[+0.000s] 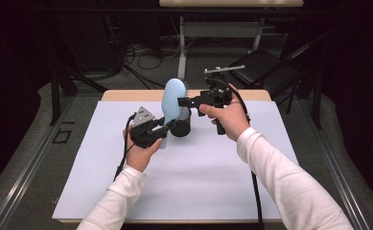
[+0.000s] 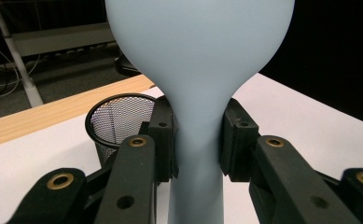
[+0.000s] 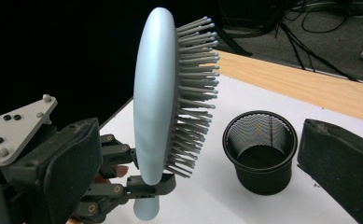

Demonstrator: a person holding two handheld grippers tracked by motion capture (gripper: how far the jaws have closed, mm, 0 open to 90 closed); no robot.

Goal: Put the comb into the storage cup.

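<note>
1. While the left claw point(image 1: 169, 125) pinches the handle of the pale blue hairbrush point(image 1: 172, 99), the brush stands upright above the worktop point(image 1: 213, 182), head uppermost.
2. In the left gripper view, both pads press the narrow neck of the handle just beneath the head.
3. The bristles point(image 3: 195, 93) face away from the person.
4. A black mesh cup point(image 3: 259, 150) stands upright on the white sheet point(image 1: 102, 158), just beyond the brush.
5. The right claw point(image 1: 183, 101) is raised beside the brush head; one black jaw shows at the right edge of the right gripper view, and whether the claw is spread or pressed together cannot be told.
</note>
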